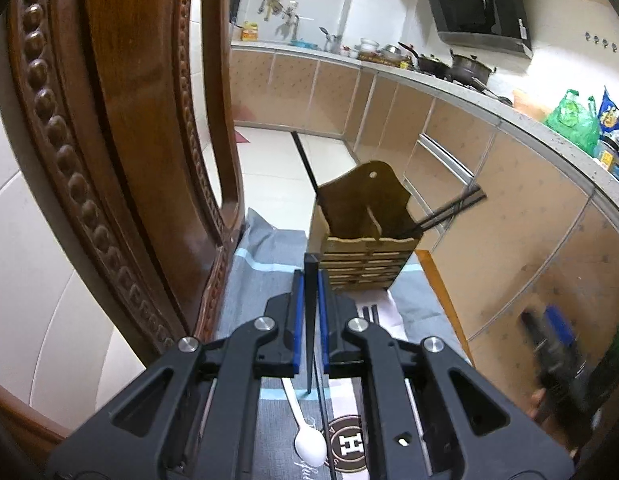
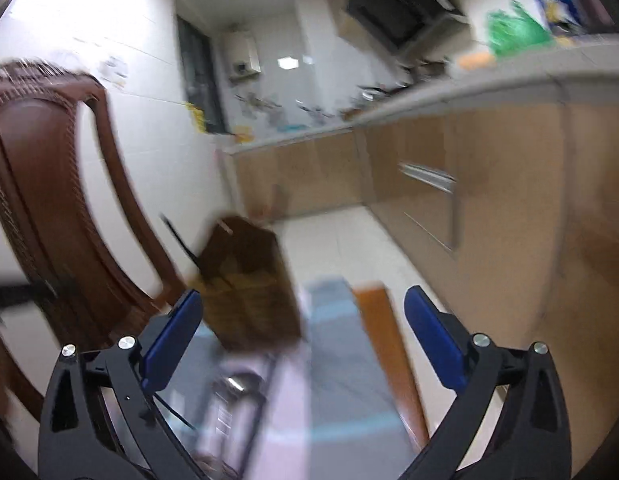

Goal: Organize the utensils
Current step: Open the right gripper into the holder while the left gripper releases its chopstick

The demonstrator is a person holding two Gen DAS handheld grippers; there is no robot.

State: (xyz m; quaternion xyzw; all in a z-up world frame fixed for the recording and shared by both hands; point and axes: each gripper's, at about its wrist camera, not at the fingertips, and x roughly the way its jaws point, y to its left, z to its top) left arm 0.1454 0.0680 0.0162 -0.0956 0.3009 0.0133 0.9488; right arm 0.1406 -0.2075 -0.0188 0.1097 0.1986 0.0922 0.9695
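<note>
The left hand-held gripper (image 1: 309, 300) is clamped on a thin black chopstick (image 1: 310, 320) standing near upright between its blue pads, short of the slatted wooden holder (image 1: 363, 252) on the cloth-covered table (image 1: 265, 264); so slim and smooth a stick could pivot or slip in the pads, miss the divided compartments and clatter down beside the white plastic spoon (image 1: 307, 436). The right hand-held gripper (image 2: 305, 340) stands wide and empty, its view blurred, and might knock the light holder, where two dark chopsticks (image 1: 449, 210) lean.
</note>
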